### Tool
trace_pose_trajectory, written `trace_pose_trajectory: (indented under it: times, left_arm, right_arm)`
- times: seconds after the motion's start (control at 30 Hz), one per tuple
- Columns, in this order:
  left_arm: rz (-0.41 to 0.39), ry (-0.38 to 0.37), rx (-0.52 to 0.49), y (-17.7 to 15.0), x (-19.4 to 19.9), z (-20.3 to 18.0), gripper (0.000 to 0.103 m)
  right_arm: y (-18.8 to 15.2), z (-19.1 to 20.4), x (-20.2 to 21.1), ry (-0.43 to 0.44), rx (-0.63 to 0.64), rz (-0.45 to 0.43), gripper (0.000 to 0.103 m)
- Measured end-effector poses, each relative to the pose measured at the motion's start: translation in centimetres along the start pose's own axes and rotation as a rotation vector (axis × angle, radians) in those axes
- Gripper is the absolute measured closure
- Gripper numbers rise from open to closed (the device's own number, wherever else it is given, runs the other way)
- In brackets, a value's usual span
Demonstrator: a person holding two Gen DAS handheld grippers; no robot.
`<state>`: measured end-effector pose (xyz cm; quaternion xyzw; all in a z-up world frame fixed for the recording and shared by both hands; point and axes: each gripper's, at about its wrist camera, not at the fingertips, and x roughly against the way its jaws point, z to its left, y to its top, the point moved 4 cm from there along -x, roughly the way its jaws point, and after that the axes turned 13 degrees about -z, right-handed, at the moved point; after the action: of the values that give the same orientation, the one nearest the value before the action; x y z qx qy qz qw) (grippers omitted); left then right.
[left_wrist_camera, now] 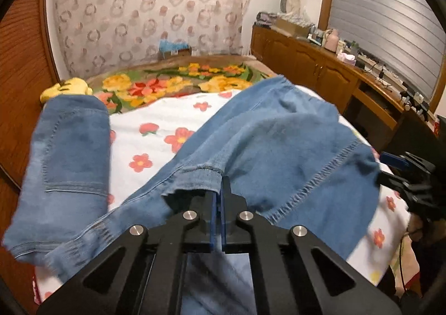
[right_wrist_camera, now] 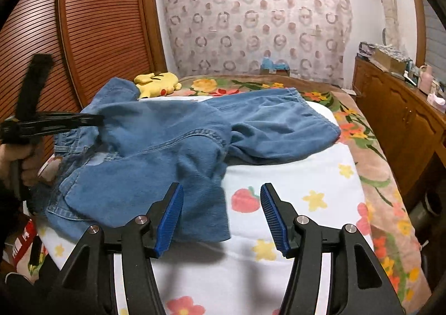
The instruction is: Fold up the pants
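Pants (right_wrist_camera: 172,147): blue denim, soft and faded, lying crumpled on the bed with one leg thrown over the rest and the waist end toward the far side. Contrast stitching runs along the seams; the hem nearest the left gripper is frayed. One leg end hangs off toward the left side of the bed in the left wrist view.

Left gripper (left_wrist_camera: 218,189): jaws pinched fully together on a fold of denim at the hem edge (blue pads almost touching, cloth bunched just in front of them). It points down at the bed at a steep slant.

Right gripper (right_wrist_camera: 221,214): jaws moderately wide, ribbed blue pads apart, nothing between them. The left-side pad sits over the pants' near edge; the other is over bare blanket. Contact with the cloth cannot be judged.

A hand (right_wrist_camera: 19,164) grips the left gripper's handle at the left edge of the right wrist view.

Bed (right_wrist_camera: 315,175): white quilted blanket with red and yellow flower prints, over a thicker floral blanket in orange, green and brown. A yellow plush toy (right_wrist_camera: 157,84) lies near the far left corner.

Room: ribbed wooden wardrobe (right_wrist_camera: 97,30) on the left, ring-patterned curtain (right_wrist_camera: 256,22) behind the bed, cluttered wooden sideboard (right_wrist_camera: 398,108) on the right.
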<state>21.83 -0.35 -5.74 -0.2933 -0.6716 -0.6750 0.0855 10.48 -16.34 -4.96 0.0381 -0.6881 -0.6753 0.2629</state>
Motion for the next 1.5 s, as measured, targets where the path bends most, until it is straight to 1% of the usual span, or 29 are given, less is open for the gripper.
trace_pose_trajectory:
  times: [0.13, 0.23, 0.3, 0.43, 0.53, 0.6, 0.73, 0.77, 0.8, 0.83, 0.87, 0.9, 0.97, 1.13, 1.23, 1.33, 1.4, 1.5]
  left_arm:
    - [-0.064, 0.004, 0.007, 1.0, 4.4, 0.5, 0.1]
    - [-0.127, 0.022, 0.01, 2.2, 8.1, 1.3, 0.1]
    - [-0.15, 0.037, 0.008, 2.9, 9.6, 1.8, 0.1]
    - [-0.194, 0.09, 0.005, 4.3, 12.4, 3.5, 0.1]
    - [-0.207, 0.141, 0.018, 4.3, 13.6, 5.2, 0.1]
    - [-0.202, 0.16, 0.032, 3.9, 13.6, 6.3, 0.1]
    - [-0.141, 0.17, 0.054, 2.0, 11.9, 7.5, 0.1]
    - [-0.128, 0.17, 0.056, 1.6, 11.6, 7.6, 0.1]
    - [-0.112, 0.168, 0.061, 1.1, 11.3, 7.6, 0.097]
    - [-0.096, 0.17, 0.069, 0.5, 11.0, 7.7, 0.09]
    - [-0.085, 0.171, 0.073, -0.1, 10.7, 7.7, 0.082]
    - [-0.081, 0.173, 0.073, -0.5, 10.7, 7.6, 0.077]
    - [-0.076, 0.171, 0.072, -1.6, 10.7, 7.5, 0.056]
    - [-0.056, 0.15, 0.087, -4.4, 10.8, 6.7, 0.055]
    - [-0.023, 0.114, 0.087, -6.9, 10.3, 5.5, 0.055]
    - [0.006, 0.085, 0.093, -8.7, 9.7, 4.5, 0.055]
    - [0.011, 0.077, 0.092, -9.2, 9.3, 4.0, 0.055]
    - [0.004, 0.057, 0.089, -9.3, 8.9, 3.3, 0.066]
  right_arm:
    - [0.4, -0.2, -0.3, -0.004, -0.01, -0.007, 0.043]
    - [0.6, -0.2, -0.6, -0.002, -0.007, -0.012, 0.043]
    - [0.7, -0.1, -0.7, 0.009, -0.01, -0.015, 0.042]
    - [1.0, 0.3, -1.0, 0.029, -0.007, -0.026, 0.042]
    - [1.3, 0.7, -0.9, 0.045, 0.001, -0.036, 0.042]
    - [1.2, 0.9, -1.1, 0.054, 0.004, -0.037, 0.041]
    - [0.7, 1.2, -1.9, 0.071, 0.013, -0.013, 0.041]
    - [0.5, 1.2, -2.2, 0.074, 0.016, -0.004, 0.041]
    - [0.4, 1.1, -2.3, 0.076, 0.018, 0.004, 0.041]
    - [0.1, 1.1, -2.6, 0.078, 0.02, 0.015, 0.041]
    - [0.0, 1.1, -2.7, 0.077, 0.021, 0.023, 0.041]
    - [-0.2, 1.0, -2.8, 0.077, 0.021, 0.031, 0.041]
    - [-0.3, 0.9, -2.9, 0.082, 0.022, 0.041, 0.041]
    - [-0.4, 0.1, -3.2, 0.084, 0.02, 0.051, 0.041]
    - [-0.2, -0.2, -3.4, 0.07, 0.039, 0.055, 0.041]
    - [-0.3, 0.1, -3.5, 0.063, 0.048, 0.062, 0.041]
    - [-0.3, 0.3, -3.6, 0.063, 0.05, 0.063, 0.041]
    - [-0.4, 0.4, -3.5, 0.064, 0.05, 0.06, 0.041]
